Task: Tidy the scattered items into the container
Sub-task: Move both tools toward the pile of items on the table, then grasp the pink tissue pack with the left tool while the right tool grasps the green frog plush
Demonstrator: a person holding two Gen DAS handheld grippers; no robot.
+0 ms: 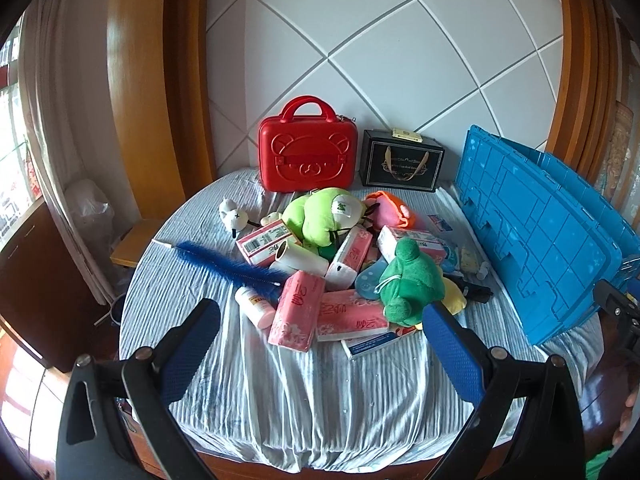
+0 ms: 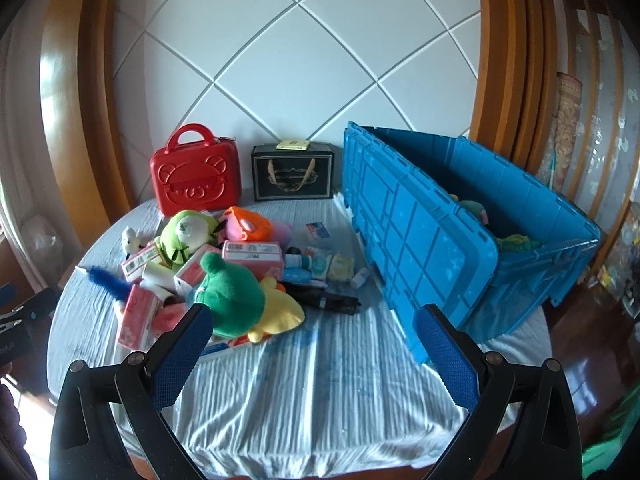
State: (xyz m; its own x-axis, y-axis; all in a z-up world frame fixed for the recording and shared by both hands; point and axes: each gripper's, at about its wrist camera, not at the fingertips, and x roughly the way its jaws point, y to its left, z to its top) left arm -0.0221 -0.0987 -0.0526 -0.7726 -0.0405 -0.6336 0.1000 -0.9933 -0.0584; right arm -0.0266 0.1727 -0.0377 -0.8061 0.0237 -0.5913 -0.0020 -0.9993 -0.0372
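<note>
A pile of scattered items lies mid-table: a dark green plush (image 1: 410, 280) (image 2: 232, 292), a light green plush (image 1: 324, 212), pink tissue packs (image 1: 298, 310), a white bottle (image 1: 256, 306), a blue bottle brush (image 1: 224, 262) and a yellow plush (image 2: 276, 316). The blue crate (image 2: 472, 216) (image 1: 532, 232) stands on the right with its lid flap up; a few items lie inside. My left gripper (image 1: 320, 316) is open and empty, just short of the pile. My right gripper (image 2: 314, 320) is open and empty, between the pile and the crate.
A red bear case (image 1: 306, 152) and a black gift box (image 1: 402, 164) stand at the back against the wall. The round table (image 2: 320, 392) has a striped cloth. The other gripper shows at the left edge of the right wrist view (image 2: 24, 320).
</note>
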